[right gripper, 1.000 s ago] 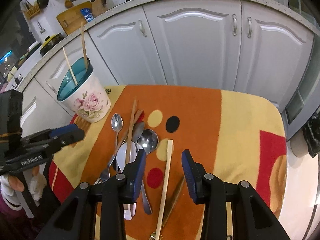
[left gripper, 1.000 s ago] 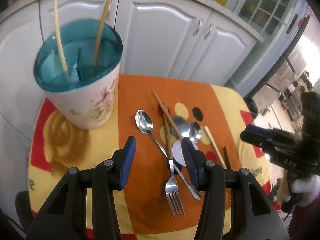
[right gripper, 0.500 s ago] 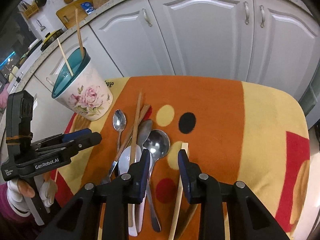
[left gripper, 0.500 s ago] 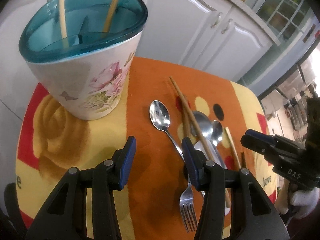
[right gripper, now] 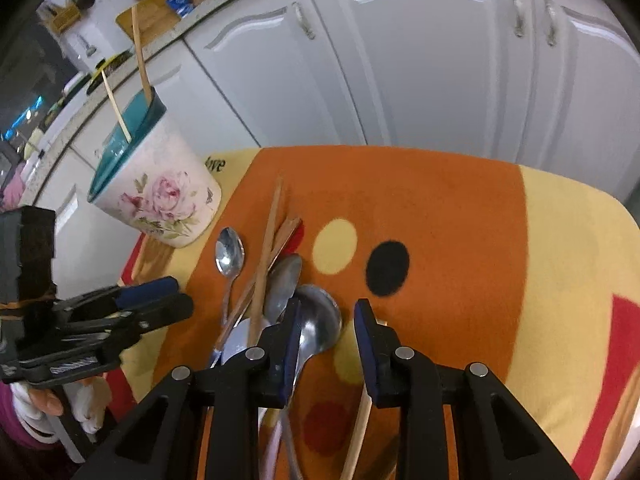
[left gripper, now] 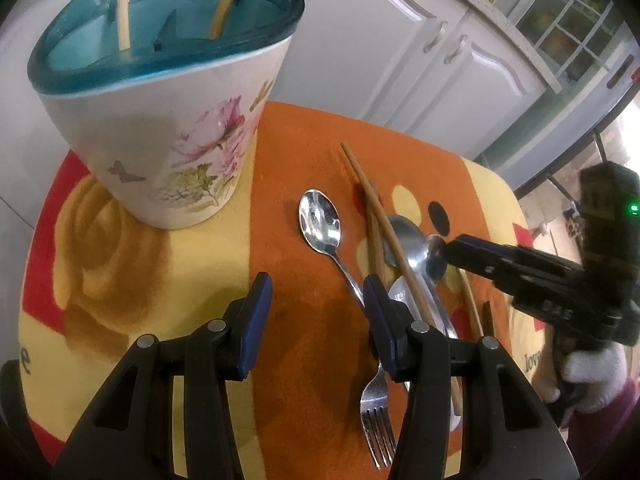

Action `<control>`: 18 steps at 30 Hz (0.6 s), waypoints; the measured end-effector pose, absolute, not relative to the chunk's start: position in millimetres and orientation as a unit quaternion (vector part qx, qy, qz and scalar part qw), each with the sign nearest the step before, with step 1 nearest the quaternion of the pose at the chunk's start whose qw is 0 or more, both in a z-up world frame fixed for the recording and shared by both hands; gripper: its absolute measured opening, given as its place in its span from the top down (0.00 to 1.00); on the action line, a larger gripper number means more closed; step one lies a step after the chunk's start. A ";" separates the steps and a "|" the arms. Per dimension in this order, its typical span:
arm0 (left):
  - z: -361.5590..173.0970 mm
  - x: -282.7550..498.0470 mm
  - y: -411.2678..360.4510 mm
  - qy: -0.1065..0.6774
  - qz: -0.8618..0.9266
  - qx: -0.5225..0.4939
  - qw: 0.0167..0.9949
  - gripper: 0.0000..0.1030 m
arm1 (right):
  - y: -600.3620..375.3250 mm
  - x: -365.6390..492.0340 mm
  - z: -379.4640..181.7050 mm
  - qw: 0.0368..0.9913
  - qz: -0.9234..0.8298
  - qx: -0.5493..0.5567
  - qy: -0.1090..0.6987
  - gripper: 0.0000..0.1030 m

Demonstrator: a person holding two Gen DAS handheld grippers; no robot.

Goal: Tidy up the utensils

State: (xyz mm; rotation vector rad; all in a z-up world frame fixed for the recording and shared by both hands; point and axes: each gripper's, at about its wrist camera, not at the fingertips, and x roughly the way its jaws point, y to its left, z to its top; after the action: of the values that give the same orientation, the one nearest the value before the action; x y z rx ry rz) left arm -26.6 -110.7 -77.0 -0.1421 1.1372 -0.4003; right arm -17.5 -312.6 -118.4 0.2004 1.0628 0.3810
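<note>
Both grippers low over the utensil pile on the patterned cloth

The left gripper hangs released over bare orange cloth, nothing between its blue pads, a small spoon just ahead and a fork by its right finger; the right gripper has just been closing, its jaws still apart and gripping nothing, straddling the bowl of a large spoon at the near end of the pile, with a pale chopstick under its right finger; crossed chopsticks lie over the spoons; the floral holder stands near the cloth's far left corner, two sticks in it; the cloth's right half lies open toward its rounded edge, white cabinets close behind.
</note>
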 end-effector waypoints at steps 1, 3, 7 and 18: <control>-77.1 -25.6 -111.9 0.535 -0.188 -0.067 0.821 0.55 | -311.6 -14.2 -121.3 0.838 0.185 0.091 0.505 0.74; -76.3 -22.9 -114.1 0.535 -0.188 -0.067 0.821 0.55 | -310.8 -8.0 -128.7 0.831 0.192 0.093 0.513 0.74; -73.6 -17.5 -122.4 0.533 -0.188 -0.066 0.822 0.55 | -315.8 -7.4 -132.1 0.824 0.216 0.124 0.509 0.92; -73.8 -0.8 -167.8 0.521 -0.175 -0.043 0.835 0.55 | -366.2 -40.1 -121.5 0.839 0.174 0.160 0.490 0.98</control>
State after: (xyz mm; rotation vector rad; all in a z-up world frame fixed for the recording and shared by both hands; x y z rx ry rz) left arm -0.8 -167.8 -73.8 -0.0915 1.1027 -0.3700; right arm -40.1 -366.2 -121.5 0.3392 1.0358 0.3683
